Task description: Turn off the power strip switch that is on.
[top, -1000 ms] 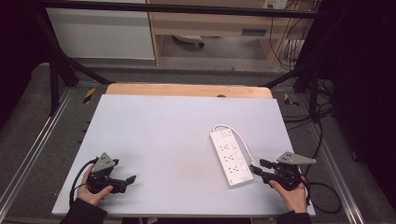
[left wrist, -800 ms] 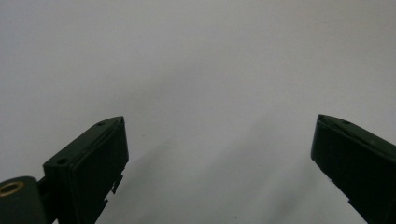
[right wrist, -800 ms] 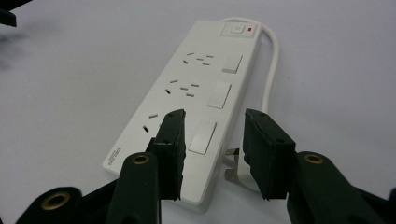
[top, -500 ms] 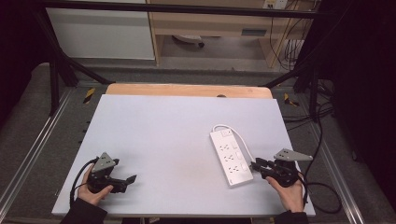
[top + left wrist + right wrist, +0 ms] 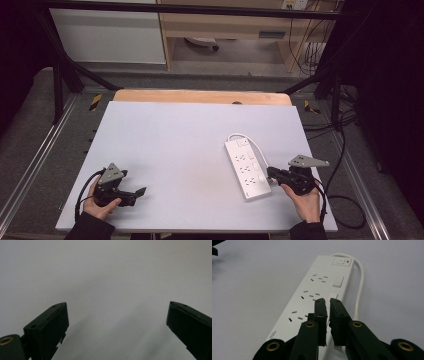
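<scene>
A white power strip lies on the pale table, right of centre, with its white cable looping from the far end. My right gripper is at the strip's right edge, near its front end. In the right gripper view the power strip runs away from me and the right gripper hovers just over its sockets, jaws shut with nothing between them. The cable curves along the right side. My left gripper rests at the front left of the table. Its jaws stand wide open over bare table.
The strip has a rocker switch with a red mark at its far end. A wooden board edges the table's far side. Black frame bars and loose cables lie on the floor to the right.
My right gripper has edged a little left and forward, onto the power strip's edge. The left gripper has hardly moved.
</scene>
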Tool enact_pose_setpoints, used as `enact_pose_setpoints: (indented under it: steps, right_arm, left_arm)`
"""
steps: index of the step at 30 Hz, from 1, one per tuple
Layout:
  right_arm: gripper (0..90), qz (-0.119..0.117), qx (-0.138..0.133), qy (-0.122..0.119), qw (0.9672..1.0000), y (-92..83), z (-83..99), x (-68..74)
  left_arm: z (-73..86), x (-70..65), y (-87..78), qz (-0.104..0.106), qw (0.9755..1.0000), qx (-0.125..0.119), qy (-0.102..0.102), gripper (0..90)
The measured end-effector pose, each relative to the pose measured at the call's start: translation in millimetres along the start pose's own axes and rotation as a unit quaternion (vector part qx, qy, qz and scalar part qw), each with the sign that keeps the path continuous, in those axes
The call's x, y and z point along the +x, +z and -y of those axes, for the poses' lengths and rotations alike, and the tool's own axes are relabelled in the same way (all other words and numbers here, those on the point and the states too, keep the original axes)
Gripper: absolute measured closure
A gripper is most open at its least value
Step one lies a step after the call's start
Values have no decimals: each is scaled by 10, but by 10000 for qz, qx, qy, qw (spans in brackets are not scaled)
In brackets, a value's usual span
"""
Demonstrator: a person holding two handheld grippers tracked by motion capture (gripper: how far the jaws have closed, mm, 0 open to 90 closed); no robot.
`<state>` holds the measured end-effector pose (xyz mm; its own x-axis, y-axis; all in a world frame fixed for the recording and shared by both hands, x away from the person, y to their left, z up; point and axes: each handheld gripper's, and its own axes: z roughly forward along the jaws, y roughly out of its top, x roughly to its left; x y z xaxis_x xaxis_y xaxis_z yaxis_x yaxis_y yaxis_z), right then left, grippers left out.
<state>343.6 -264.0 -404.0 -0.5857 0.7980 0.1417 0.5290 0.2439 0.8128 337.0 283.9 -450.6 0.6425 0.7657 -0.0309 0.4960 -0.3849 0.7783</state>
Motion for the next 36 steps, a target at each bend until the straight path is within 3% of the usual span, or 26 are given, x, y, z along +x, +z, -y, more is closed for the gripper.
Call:
enact_pose_setpoints:
  steps: [9,36]
  right_arm:
    - [900,-8,5,-20,10000,51,-46,6]
    - [900,123,11,11,9999,269,-222,-22]
  left_arm:
    - [4,0,-2,0,10000,2,9,41]
    - [6,1,-9,-3,10000,-9,19,41]
